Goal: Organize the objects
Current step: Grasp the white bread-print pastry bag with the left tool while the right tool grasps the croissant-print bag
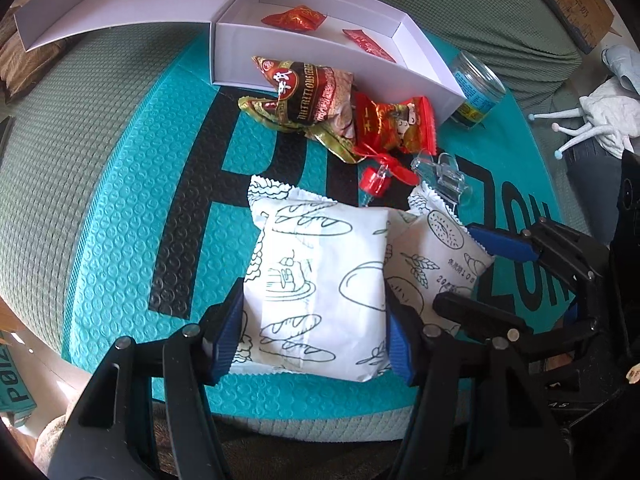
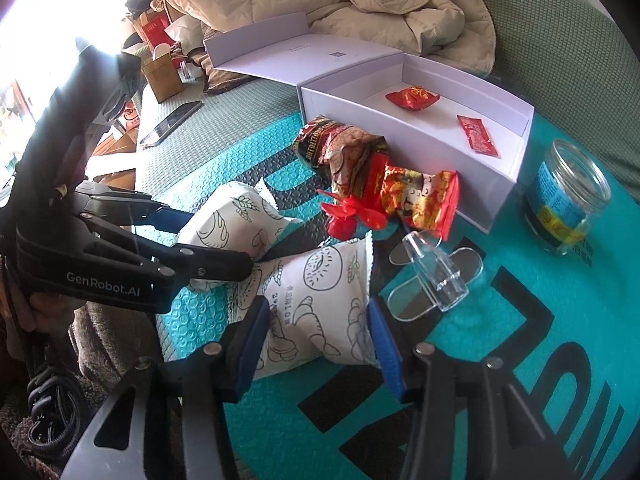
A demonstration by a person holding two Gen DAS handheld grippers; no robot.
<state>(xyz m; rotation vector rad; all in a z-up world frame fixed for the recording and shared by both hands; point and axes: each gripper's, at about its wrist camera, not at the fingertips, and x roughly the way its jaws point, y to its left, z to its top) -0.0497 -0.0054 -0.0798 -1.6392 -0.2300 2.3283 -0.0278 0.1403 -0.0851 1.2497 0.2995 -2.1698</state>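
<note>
Each tool, left [image 1: 312, 336] and right [image 2: 316, 344], clamps a white bread packet [image 1: 316, 280], best lifted level toward the open white box [image 1: 424, 80] at the mat's [image 1: 120, 220] far edge

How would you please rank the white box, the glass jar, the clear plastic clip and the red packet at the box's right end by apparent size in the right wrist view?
1. white box
2. glass jar
3. clear plastic clip, close to the jar and nearer the camera, so this order is unsure
4. red packet, smallest, though farthest away
</note>
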